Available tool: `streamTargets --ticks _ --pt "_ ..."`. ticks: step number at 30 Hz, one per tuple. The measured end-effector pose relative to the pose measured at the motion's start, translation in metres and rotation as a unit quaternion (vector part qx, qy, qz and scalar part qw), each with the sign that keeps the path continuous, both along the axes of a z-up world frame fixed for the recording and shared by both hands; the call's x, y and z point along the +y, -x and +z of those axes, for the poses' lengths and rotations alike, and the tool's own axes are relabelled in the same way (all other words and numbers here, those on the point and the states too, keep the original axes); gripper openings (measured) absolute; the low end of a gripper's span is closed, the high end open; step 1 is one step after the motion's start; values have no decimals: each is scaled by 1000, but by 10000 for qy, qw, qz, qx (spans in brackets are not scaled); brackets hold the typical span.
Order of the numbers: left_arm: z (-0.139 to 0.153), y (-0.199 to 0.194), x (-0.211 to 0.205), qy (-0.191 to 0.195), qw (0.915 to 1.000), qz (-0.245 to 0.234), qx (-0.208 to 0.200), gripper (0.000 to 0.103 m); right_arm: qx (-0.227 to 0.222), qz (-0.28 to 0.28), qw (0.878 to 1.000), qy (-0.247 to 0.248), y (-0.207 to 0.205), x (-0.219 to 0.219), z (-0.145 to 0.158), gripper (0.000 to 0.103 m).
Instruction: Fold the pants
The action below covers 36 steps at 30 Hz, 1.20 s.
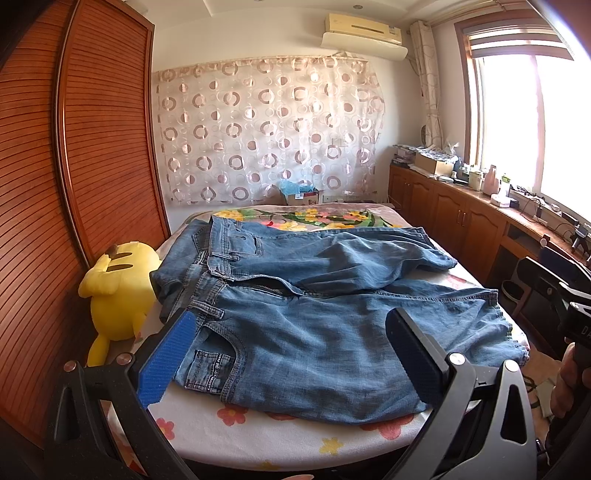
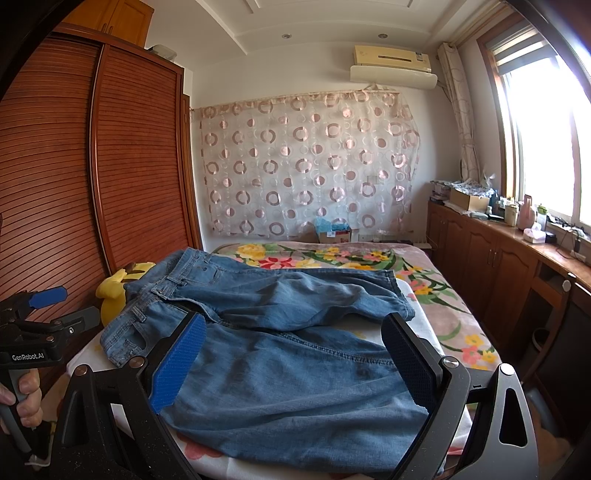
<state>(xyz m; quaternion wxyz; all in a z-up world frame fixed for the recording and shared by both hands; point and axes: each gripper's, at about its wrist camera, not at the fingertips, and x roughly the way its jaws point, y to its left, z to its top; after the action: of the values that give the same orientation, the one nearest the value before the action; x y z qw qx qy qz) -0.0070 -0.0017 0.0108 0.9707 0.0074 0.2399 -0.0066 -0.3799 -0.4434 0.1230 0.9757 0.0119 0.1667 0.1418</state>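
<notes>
A pair of blue jeans (image 1: 314, 325) lies spread across the near end of the bed (image 1: 258, 435), on a white sheet printed with flowers. The waistband sits toward the wardrobe side, the legs run toward the window side, and the far leg is rumpled and partly folded over itself.

The left gripper (image 1: 291, 354) hovers over the near edge of the jeans by the front pocket, jaws wide apart and holding nothing. The right gripper (image 2: 295, 365) hangs over the near leg, its jaws likewise spread and empty. In the right wrist view a hand (image 2: 22, 398) grips the handle of the left gripper beside the bed.

Just beside the jeans' waistband a yellow plush toy (image 1: 118, 291) rests against the louvred wooden wardrobe (image 1: 74, 166). Beyond the jeans, a floral blanket (image 2: 332, 258) covers the bed. Behind it a circle-patterned curtain (image 1: 266, 129) hangs under an air conditioner (image 1: 364, 31). Wooden cabinets (image 1: 443, 206) run below the bright window (image 1: 535, 122).
</notes>
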Motion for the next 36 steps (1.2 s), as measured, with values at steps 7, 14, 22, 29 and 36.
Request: streamTargets --ticks 7,14,22,29,36 --pt "1 0 0 -3 10000 -1 1 103 -10 2 10000 9 0 0 0 96" --pt "3 2 0 22 10000 -29 -21 103 -14 5 10000 6 0 0 0 96" --pt "4 3 0 28 10000 -25 -18 103 -20 11 10000 1 1 0 1 96" --pt "3 2 0 23 10000 -18 -20 103 -20 12 10000 0 1 0 0 96" --pt "9 2 -3 54 10000 10 63 103 48 15 10000 54 -3 -1 -5 96"
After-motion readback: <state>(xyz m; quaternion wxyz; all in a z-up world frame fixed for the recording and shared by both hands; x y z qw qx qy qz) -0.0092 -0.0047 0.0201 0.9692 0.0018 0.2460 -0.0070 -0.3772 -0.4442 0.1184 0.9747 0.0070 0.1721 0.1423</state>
